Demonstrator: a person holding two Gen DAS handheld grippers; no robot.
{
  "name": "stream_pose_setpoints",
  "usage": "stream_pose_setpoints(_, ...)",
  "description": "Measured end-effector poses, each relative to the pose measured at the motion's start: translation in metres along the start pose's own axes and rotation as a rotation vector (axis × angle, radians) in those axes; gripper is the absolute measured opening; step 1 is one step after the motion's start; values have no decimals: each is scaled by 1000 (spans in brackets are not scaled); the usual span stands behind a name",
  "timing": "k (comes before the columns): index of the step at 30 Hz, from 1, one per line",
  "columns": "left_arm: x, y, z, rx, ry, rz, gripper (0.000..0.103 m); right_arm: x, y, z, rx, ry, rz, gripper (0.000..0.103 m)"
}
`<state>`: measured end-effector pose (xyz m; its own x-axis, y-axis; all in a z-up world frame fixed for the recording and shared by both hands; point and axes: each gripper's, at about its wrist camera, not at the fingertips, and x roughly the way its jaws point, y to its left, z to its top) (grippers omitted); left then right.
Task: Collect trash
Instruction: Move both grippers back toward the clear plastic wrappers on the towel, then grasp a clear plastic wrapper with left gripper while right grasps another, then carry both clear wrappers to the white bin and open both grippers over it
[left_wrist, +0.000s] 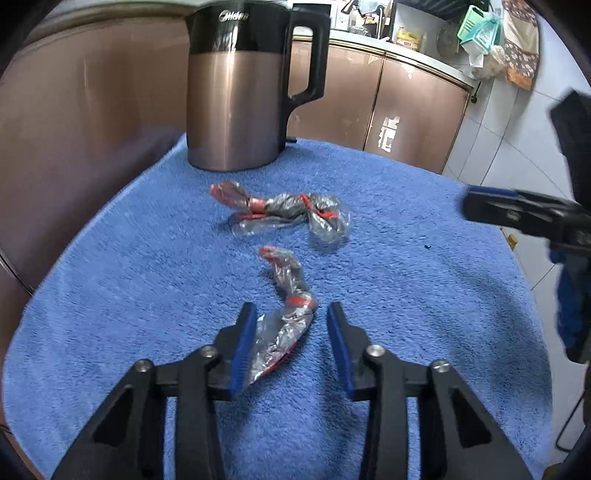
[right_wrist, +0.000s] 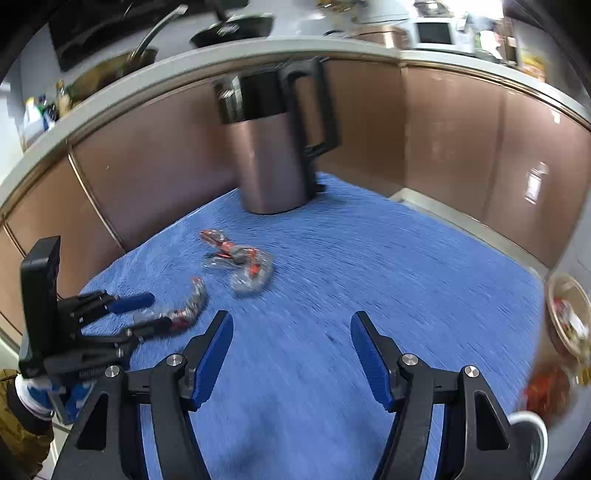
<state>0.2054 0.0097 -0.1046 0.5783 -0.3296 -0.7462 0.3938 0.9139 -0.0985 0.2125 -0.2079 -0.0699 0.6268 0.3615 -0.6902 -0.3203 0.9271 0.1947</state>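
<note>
In the left wrist view, the left gripper (left_wrist: 291, 314) is sitting low in the centre of the frame with its blue pads (left_wrist: 243, 347) apart. The near wrapper (left_wrist: 286, 314), a twisted strip of clear and red plastic, is lying between them on the blue towel (left_wrist: 129, 295); its lower end is resting against the left pad, while the right pad is standing clear of it. A second crumpled wrapper (left_wrist: 284, 212) is lying above it in mid-frame, just below the copper kettle (left_wrist: 236, 110) at top centre. The right gripper (left_wrist: 491, 206) is entering blurred at the right edge.

In the right wrist view, the right gripper (right_wrist: 291, 325) is filling the lower centre, its fingers (right_wrist: 369, 354) spread wide over bare towel (right_wrist: 369, 258), holding nothing. At lower left, the left gripper (right_wrist: 147, 310) is straddling the near wrapper (right_wrist: 190, 302); the second wrapper (right_wrist: 243, 266) is lying at centre left.
</note>
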Motion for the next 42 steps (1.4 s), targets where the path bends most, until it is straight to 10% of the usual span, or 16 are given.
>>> stream_pose_setpoints(14,14,15,-11,-78,21,-72,17,132,29,50,-134,125,47,56)
stream_pose_setpoints(20,12,15,-12,-82,20,-56,14,150,23,41,-152,171,20,29)
stream_pose_setpoints(22,12,13,-12,-74,19,-43,13,144,21,37,-151,164,17,12)
stream_pose_setpoints(30,6,0,-15,-59,-21,69,10,76,0,3,-78,94,-3,11)
stream_pose_setpoints(42,-33,-71,-19,9,-52,16,10,-106,-72,-74,173,-87,-143,11)
